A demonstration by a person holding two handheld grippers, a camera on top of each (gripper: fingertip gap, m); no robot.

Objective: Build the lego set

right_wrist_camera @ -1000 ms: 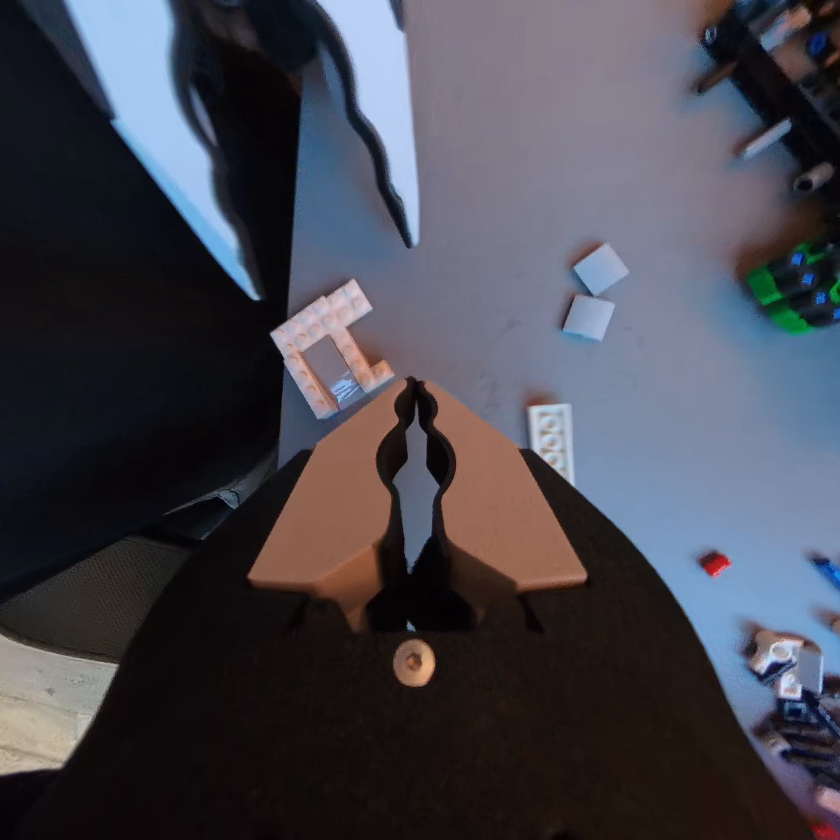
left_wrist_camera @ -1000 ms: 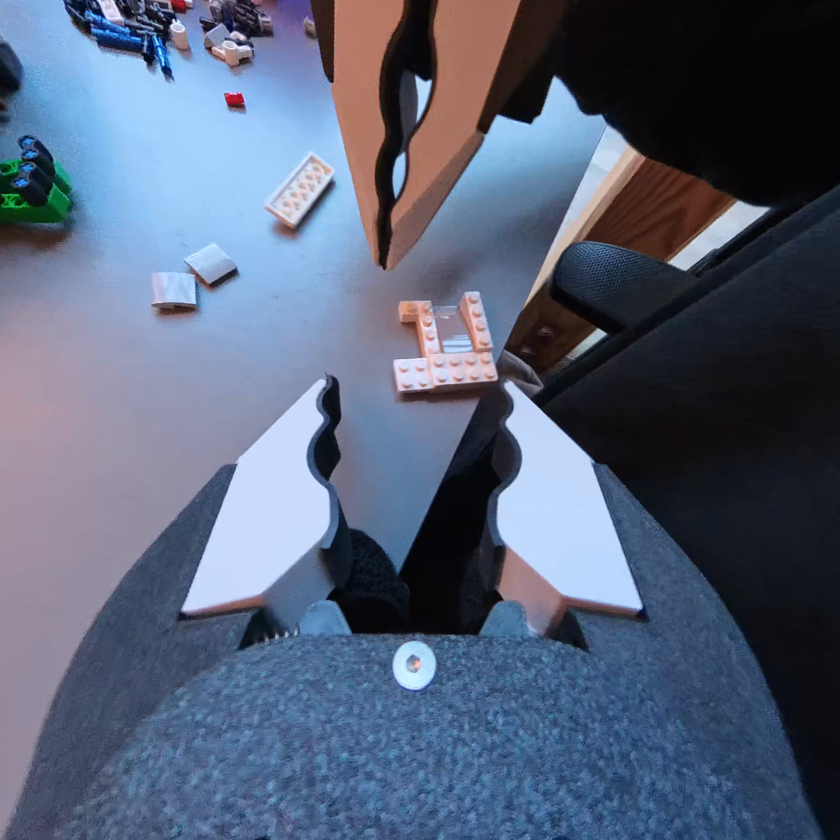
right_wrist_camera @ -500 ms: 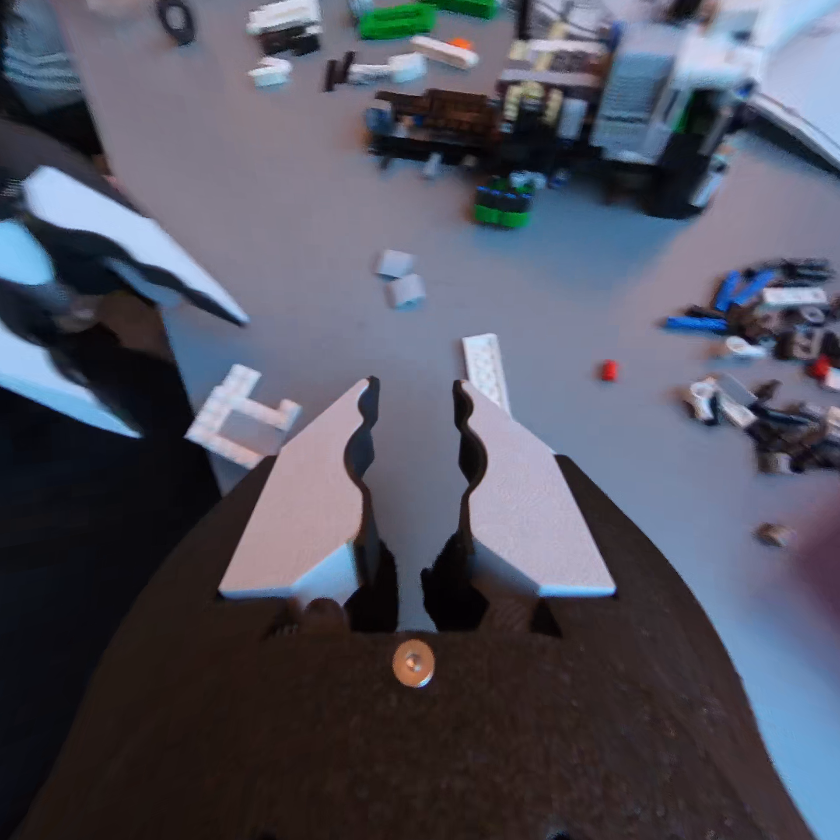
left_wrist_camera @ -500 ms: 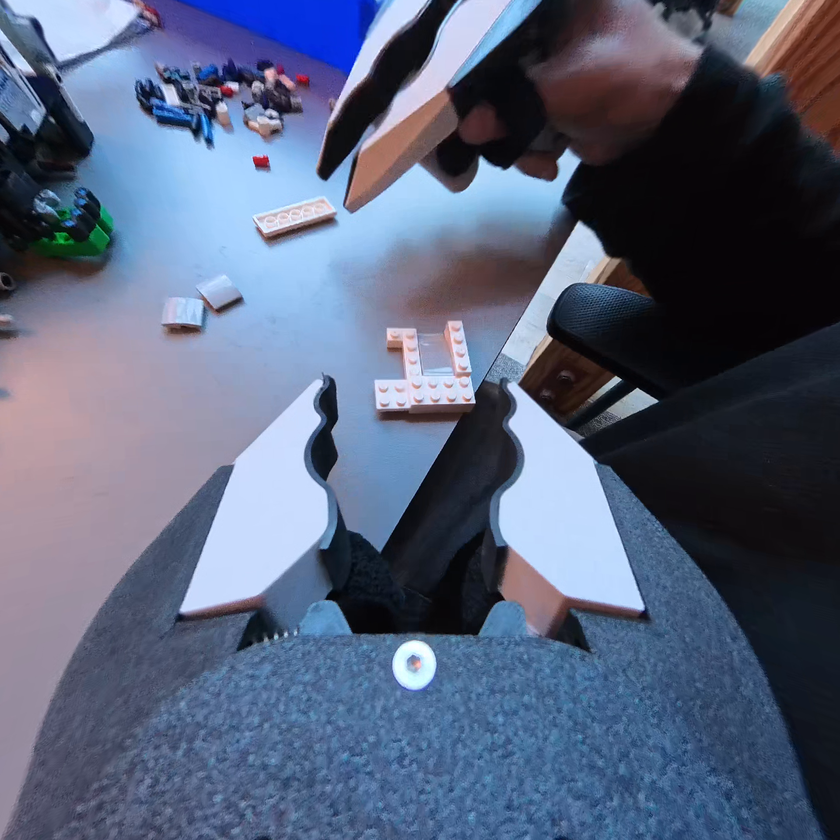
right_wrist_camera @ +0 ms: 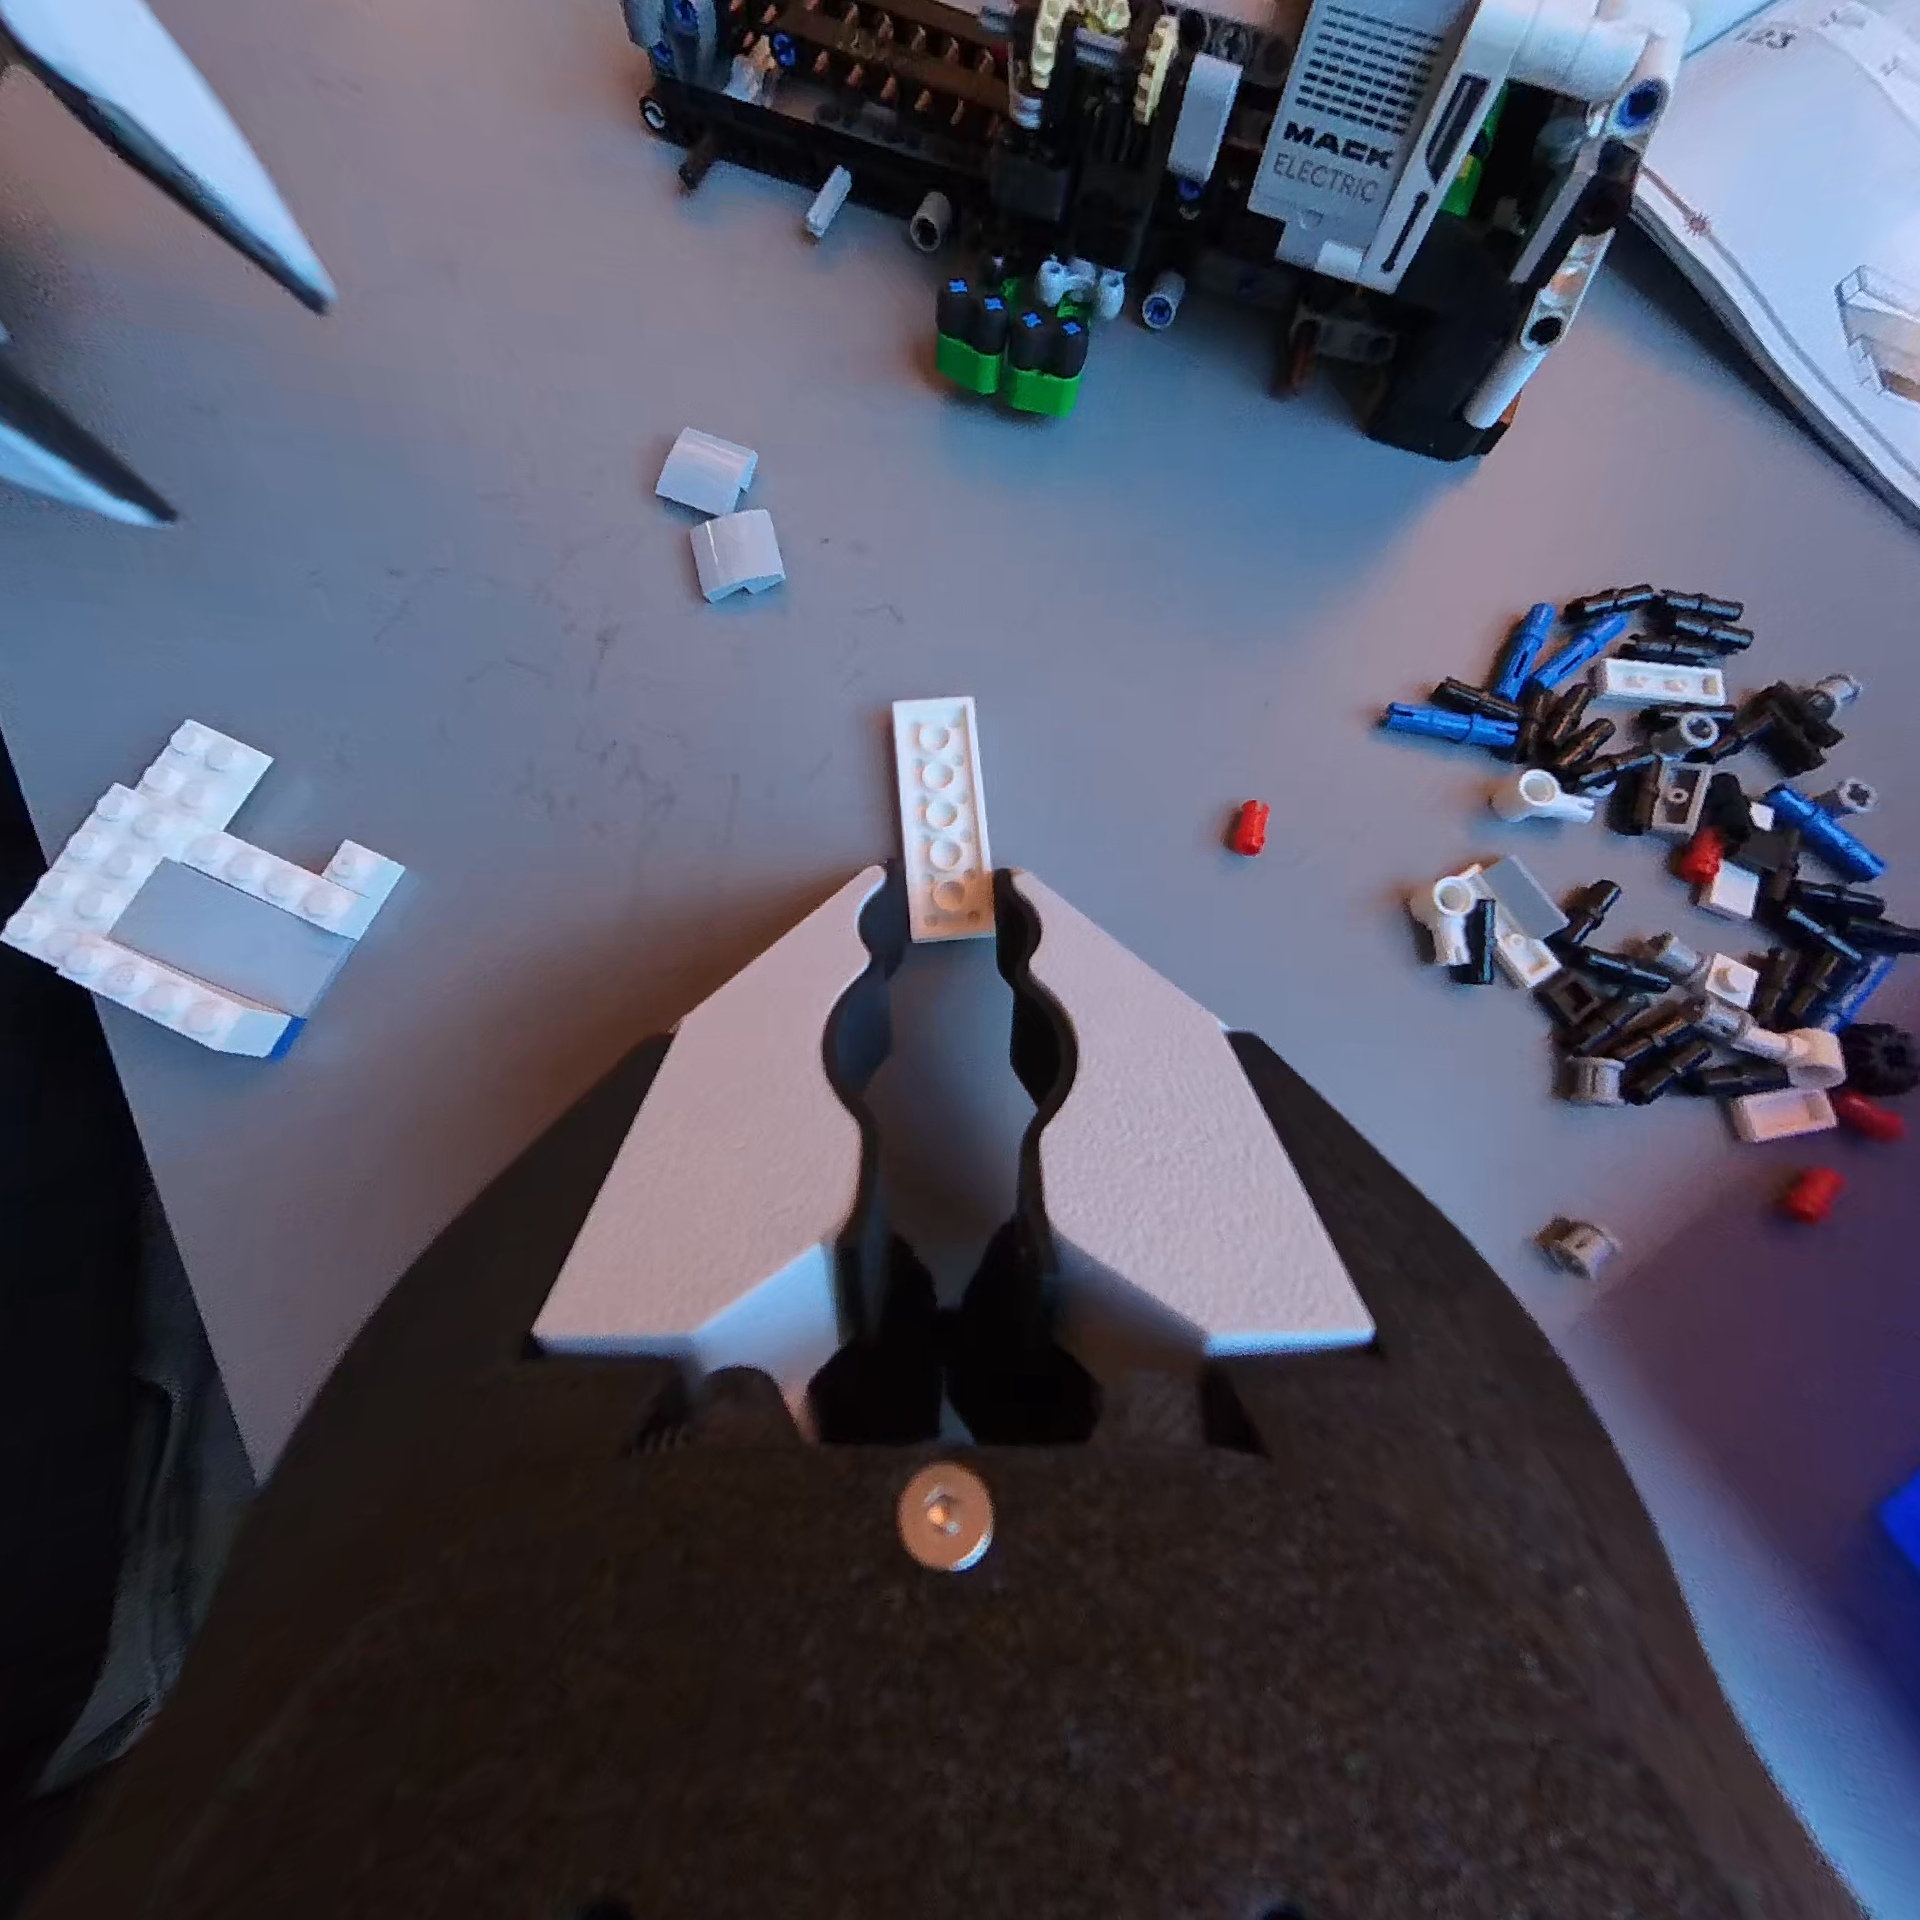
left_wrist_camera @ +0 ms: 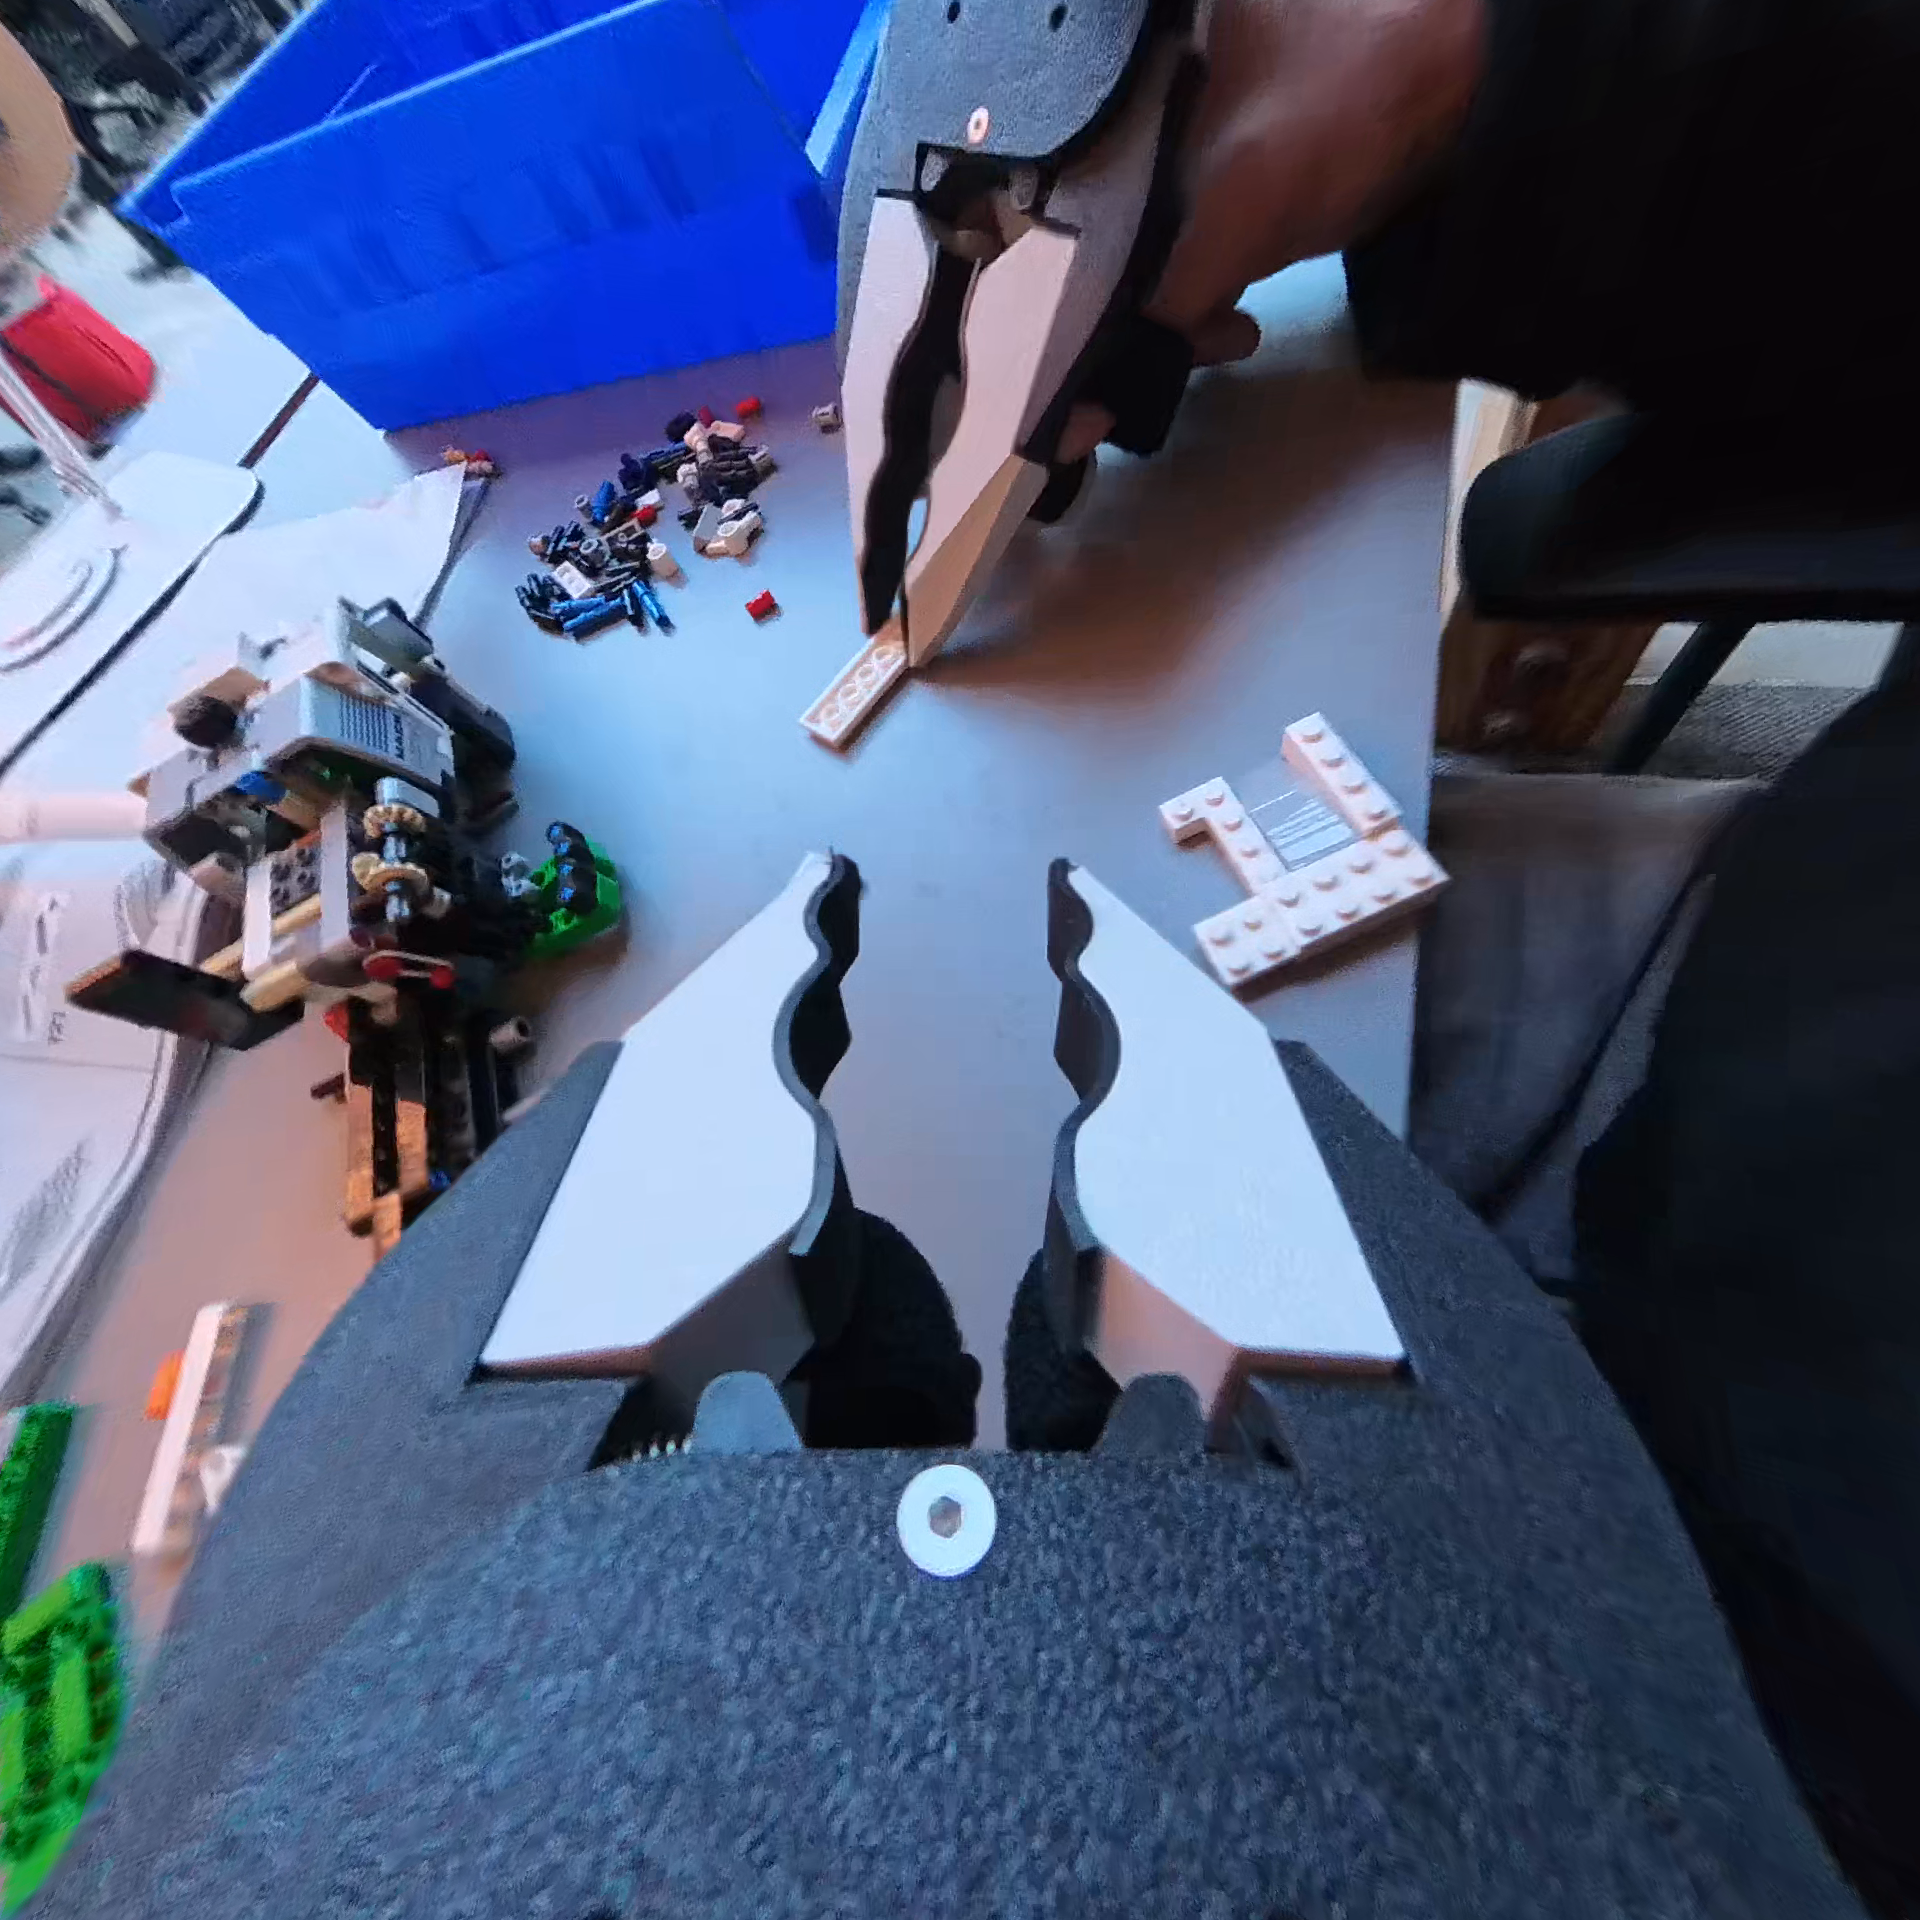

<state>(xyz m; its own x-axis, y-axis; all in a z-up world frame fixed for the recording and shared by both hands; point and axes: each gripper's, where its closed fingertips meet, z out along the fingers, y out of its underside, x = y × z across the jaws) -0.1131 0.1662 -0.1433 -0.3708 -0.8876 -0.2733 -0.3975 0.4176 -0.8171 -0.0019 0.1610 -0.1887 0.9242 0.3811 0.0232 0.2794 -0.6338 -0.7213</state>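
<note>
**Right gripper down at the white plate**

Our right gripper [right_wrist_camera: 943,883] has dropped from mid-air to the white plate [right_wrist_camera: 941,810] mid-counter, jaws released astride its near end; left gripper [left_wrist_camera: 948,878] has narrowed, still released; grey counter [right_wrist_camera: 520,644], blue bin [left_wrist_camera: 499,197] at its far edge.

Bare table [right_wrist_camera: 520,644] between white plates [right_wrist_camera: 197,904] and loose-parts pile [right_wrist_camera: 1683,862] — truck model [right_wrist_camera: 1195,156] blocks far side.

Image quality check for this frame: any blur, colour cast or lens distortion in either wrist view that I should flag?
Left wrist view: strong wide-angle bending, green bricks at the lower left edge smeared, warm-to-blue cast across the grey table. Right wrist view: centre sharp, long white plate crisp between the right tongs, a soft shadow under the tongs, purple tint at the right edge.
</note>
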